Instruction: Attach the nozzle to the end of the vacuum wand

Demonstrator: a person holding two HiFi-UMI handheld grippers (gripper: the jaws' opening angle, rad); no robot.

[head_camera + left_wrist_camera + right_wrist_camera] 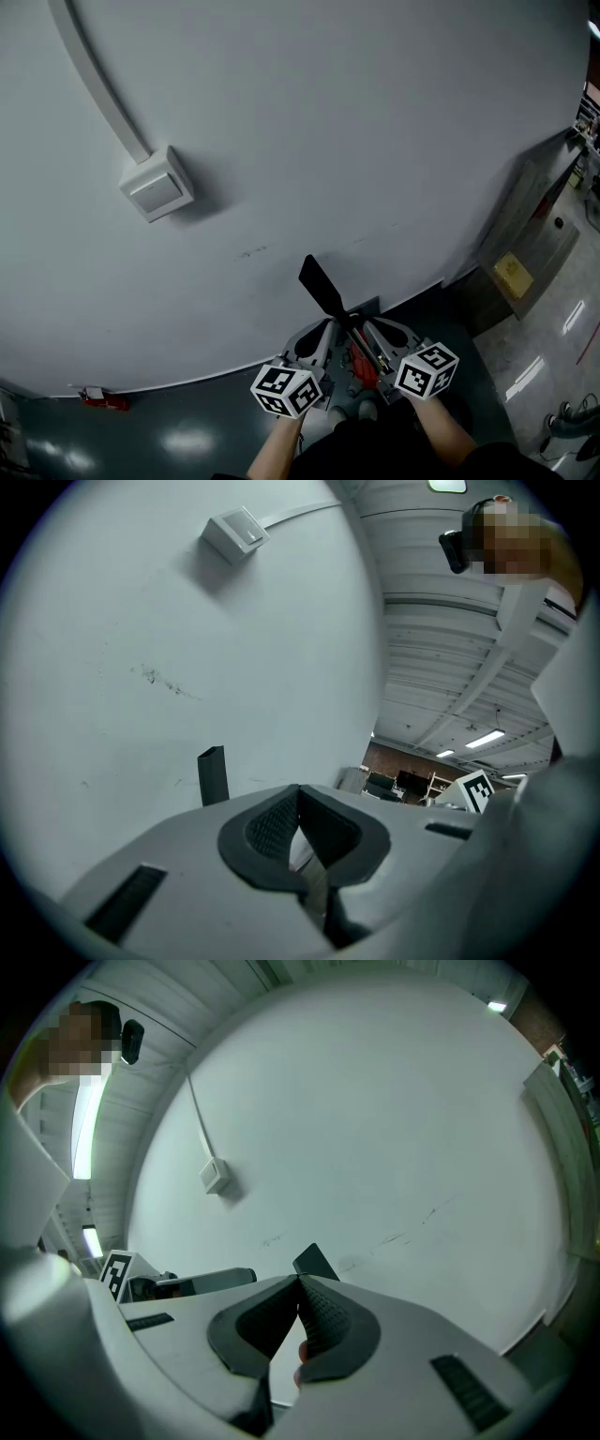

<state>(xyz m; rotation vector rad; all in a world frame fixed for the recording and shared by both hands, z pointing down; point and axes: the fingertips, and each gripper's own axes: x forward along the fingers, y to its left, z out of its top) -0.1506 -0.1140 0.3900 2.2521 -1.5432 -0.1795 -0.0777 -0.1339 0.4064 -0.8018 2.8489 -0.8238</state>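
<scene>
A flat black nozzle (322, 286) juts up and to the left in front of the white wall, above a red vacuum part (361, 364). It also shows as a black slanted tip in the left gripper view (213, 775) and just behind the jaws in the right gripper view (316, 1262). My left gripper (326, 326) sits left of the red part and my right gripper (368, 325) sits right of it, both low in the head view. The left gripper (299, 791) is shut, pads meeting tip to tip with nothing between them. The right gripper (300, 1281) is shut the same way.
A white switch box (157, 184) with a conduit (98, 80) sits on the wall at upper left. A small red object (103, 399) lies where the wall meets the glossy dark floor (187, 441). A grey cabinet (525, 234) stands at right.
</scene>
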